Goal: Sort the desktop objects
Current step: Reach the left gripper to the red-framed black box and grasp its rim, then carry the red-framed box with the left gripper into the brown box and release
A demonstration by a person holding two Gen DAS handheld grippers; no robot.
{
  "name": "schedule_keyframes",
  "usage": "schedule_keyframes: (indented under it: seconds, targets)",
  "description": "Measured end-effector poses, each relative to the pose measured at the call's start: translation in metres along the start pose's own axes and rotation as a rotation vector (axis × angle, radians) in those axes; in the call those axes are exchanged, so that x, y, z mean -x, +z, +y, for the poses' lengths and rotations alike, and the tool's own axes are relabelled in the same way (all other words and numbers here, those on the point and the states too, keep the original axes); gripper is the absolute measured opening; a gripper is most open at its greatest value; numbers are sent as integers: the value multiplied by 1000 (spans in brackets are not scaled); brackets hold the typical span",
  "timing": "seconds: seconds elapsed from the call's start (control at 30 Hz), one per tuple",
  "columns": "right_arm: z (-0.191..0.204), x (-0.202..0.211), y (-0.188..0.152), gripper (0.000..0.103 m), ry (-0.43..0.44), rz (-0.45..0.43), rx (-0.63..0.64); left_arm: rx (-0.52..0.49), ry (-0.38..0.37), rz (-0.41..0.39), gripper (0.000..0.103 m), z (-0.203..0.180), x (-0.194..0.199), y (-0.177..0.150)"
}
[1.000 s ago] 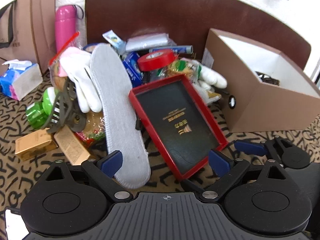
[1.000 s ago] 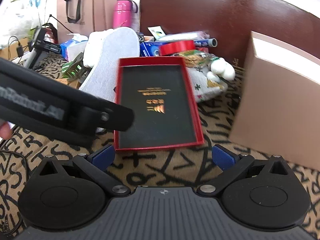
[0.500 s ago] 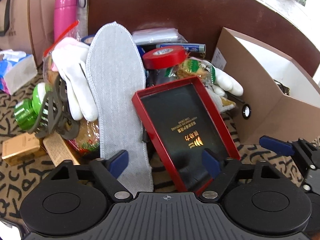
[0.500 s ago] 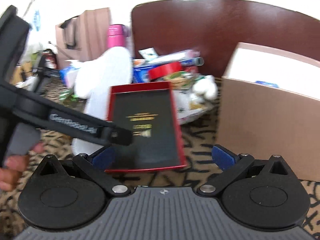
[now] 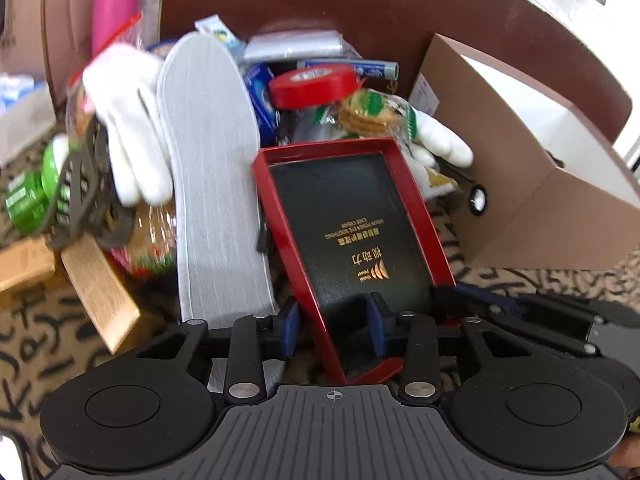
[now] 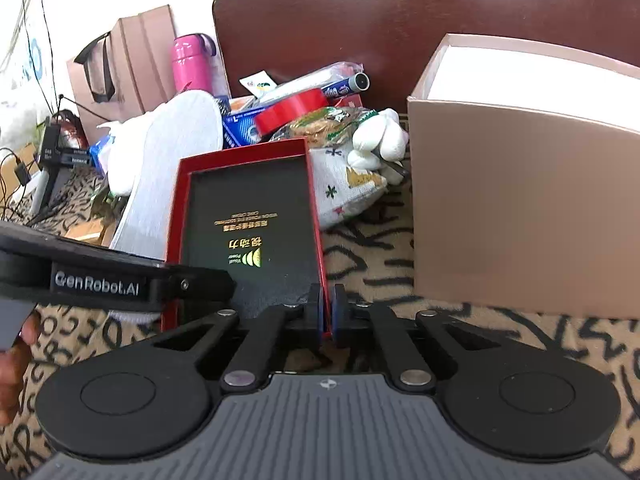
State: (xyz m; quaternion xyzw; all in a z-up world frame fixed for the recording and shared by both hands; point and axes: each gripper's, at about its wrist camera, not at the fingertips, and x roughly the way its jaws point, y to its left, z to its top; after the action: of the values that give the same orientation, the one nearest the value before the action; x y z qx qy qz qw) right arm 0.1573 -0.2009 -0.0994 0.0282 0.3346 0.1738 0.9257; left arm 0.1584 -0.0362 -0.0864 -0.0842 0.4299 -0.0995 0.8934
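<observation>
The red box lid [image 5: 352,240] lies tilted on the patterned desk [image 5: 36,344] against a clutter heap; the left tool [image 5: 332,330] is closing, its left rim between the pads. From the right wrist, the right tool [image 6: 327,312] pinches the lid's right rim — tan box [image 6: 520,208] beside, brown chair back [image 6: 400,20] behind.
</observation>
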Motion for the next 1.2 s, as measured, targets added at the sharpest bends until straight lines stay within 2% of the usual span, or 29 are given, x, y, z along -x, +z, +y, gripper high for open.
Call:
schedule_keyframes:
  seconds: [0.1,0.33,0.37,0.4,0.5,0.57,0.63,0.67,0.7,0.77,0.87,0.93,0.97,1.0,1.07,1.1,1.2]
  targets:
    - [4,18,-13,2,-12,38,-7,-31,-34,24,29,-6,9,-6]
    - [-2,74,-52,3,-47,111,-105,-140,-154,129,29,-30,24,-37]
    - [-3,79,-57,4,-47,116,-124,-149,-158,137,33,-33,25,-42]
    - [-4,83,-59,4,-43,114,-140,-156,-152,140,50,-37,24,-45]
    - [-3,85,-60,8,-39,94,-148,-183,-93,125,55,-43,19,-48]
    - [-2,82,-57,9,-66,77,-128,-179,-87,121,57,-42,19,-46]
    - [-1,76,-52,9,-83,66,-111,-181,-71,118,55,-40,21,-48]
    - [-1,74,-51,9,-84,63,-108,-188,-62,120,35,-41,21,-48]
    - [-1,71,-51,9,-87,61,-102,-193,-56,118,24,-40,22,-49]
    - [0,65,-51,9,-102,63,-85,-187,-62,124,22,-39,22,-48]
    - [2,60,-49,9,-112,54,-60,-198,-48,114,45,-42,19,-48]
    - [1,56,-46,10,-116,51,-70,-217,-42,105,47,-47,16,-48]
    - [0,54,-46,11,-114,52,-74,-228,-41,101,37,-49,15,-47]
    - [0,52,-45,13,-110,52,-74,-239,-26,93,31,-52,15,-47]
    - [2,51,-45,11,-116,56,-58,-238,-17,92,27,-53,15,-46]
    - [2,52,-44,10,-117,59,-55,-228,-10,91,20,-52,17,-45]
    - [2,64,-43,5,-119,41,-59,-214,-12,78,11,-54,28,-43]
